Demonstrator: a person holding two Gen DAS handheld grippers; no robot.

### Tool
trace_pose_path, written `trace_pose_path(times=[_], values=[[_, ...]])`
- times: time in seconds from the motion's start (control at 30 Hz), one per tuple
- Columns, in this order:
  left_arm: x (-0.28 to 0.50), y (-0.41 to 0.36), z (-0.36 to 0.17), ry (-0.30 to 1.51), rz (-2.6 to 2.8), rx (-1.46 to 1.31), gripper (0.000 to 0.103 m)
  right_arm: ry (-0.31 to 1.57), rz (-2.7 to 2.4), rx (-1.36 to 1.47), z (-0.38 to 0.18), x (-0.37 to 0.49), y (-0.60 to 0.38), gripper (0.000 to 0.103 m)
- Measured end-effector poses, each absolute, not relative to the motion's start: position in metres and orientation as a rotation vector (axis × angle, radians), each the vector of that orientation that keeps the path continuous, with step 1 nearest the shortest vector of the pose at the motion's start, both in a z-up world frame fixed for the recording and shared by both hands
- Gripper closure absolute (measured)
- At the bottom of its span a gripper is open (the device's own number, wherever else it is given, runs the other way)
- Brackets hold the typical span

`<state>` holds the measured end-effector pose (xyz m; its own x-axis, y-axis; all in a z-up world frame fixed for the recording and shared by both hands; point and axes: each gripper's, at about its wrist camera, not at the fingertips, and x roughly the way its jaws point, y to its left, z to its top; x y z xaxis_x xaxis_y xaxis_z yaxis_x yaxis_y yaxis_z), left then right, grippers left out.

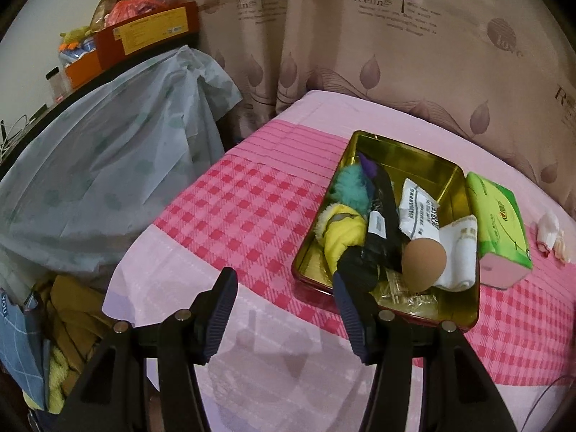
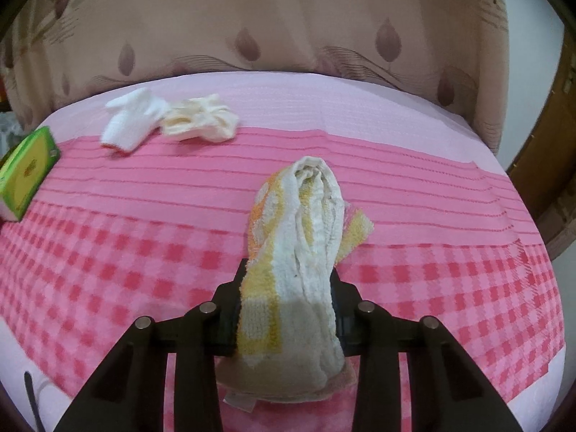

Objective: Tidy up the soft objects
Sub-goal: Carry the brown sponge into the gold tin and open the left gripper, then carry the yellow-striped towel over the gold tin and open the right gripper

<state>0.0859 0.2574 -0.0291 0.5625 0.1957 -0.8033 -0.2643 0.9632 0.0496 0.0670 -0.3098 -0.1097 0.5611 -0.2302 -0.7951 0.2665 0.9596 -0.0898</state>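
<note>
Partly, towel [image 2: 288, 273] hides right gripper [image 2: 286, 288] pads.

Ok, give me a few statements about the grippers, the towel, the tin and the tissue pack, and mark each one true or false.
1. The right gripper is clamped on a yellow and white towel. True.
2. The left gripper holds the brown egg-shaped sponge. False: its jaws are open and empty; the sponge sits in the gold tin.
3. The green tissue pack lies inside the tin. False: it lies beside it on the bed cover.
4. Two small pale socks lie on the pink bed cover. True.
</note>
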Motion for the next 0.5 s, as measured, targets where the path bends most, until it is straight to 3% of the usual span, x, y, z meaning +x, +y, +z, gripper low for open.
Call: trace_pose_path(times=[0.5], values=[[0.084, 0.265, -0.029, 0.929, 0.305, -0.108, 0.047, 0.932, -0.017, -0.043, -0.075, 0.014, -0.237, 0.069]])
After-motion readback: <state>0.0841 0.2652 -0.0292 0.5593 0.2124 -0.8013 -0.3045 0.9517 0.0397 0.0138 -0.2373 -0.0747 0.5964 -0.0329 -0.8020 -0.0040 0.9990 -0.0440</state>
